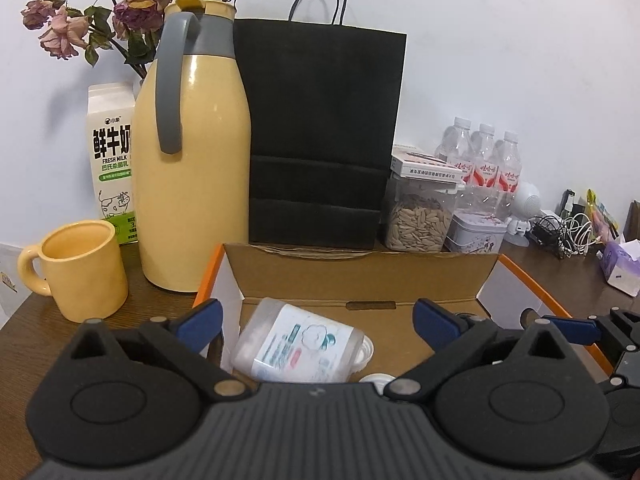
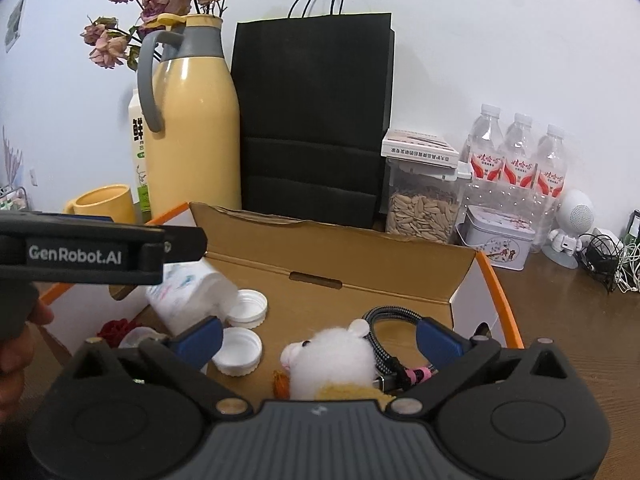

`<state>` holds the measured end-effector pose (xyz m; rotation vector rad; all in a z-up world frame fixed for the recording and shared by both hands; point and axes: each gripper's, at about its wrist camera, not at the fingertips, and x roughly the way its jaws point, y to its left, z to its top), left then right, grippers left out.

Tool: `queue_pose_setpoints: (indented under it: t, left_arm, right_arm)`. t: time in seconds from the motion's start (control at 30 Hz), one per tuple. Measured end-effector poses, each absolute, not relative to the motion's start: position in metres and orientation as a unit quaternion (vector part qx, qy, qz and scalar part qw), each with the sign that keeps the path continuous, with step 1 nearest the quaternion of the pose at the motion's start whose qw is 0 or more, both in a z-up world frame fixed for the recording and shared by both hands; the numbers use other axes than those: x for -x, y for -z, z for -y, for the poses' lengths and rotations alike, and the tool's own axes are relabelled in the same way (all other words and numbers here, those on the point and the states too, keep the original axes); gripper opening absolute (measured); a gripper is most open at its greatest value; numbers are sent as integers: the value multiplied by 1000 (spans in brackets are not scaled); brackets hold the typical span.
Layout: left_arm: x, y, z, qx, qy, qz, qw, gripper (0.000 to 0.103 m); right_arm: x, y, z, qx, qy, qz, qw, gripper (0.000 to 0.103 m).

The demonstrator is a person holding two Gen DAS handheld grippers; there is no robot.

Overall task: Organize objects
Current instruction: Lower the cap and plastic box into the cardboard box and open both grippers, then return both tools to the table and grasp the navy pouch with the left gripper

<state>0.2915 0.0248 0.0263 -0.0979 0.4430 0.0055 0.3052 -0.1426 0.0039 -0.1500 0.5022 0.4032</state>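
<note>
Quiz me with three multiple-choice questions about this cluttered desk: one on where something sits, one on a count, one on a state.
1. Where is the white plush toy?
A. inside the cardboard box
B. on the black paper bag
C. in the yellow mug

2. How many water bottles stand by the wall?
A. one
B. three
C. five

3. How is the right gripper?
A. shut on the toy
B. shut on a cap
C. open

Answers: 1 A, the toy lies on the box floor beside a braided cable. 2 B, three capped tops show side by side. 3 C, its blue fingertips stand wide apart, gripping nothing.
</note>
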Motion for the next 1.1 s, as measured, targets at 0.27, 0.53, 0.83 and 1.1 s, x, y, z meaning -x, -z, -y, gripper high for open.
queue_pose_setpoints:
  t: [0.27, 0.53, 0.83, 1.1]
  left_arm:
    - [-282, -37, -24, 52, 1, -203, 978, 103]
    - [-256, -52, -19, 42, 12, -177, 983, 103]
    - [-225, -61, -17, 38, 10, -173, 984, 103]
    - [-188, -64, -24, 41, -7, -180, 983, 103]
  right_arm:
    - [-300, -11, 143, 74, -198, -235, 949, 103]
    - [-285, -24, 151, 65, -195, -212, 956, 103]
    - [-255, -36, 162, 65, -195, -195, 959, 103]
    - [-220, -42, 177, 58, -190, -190, 962, 103]
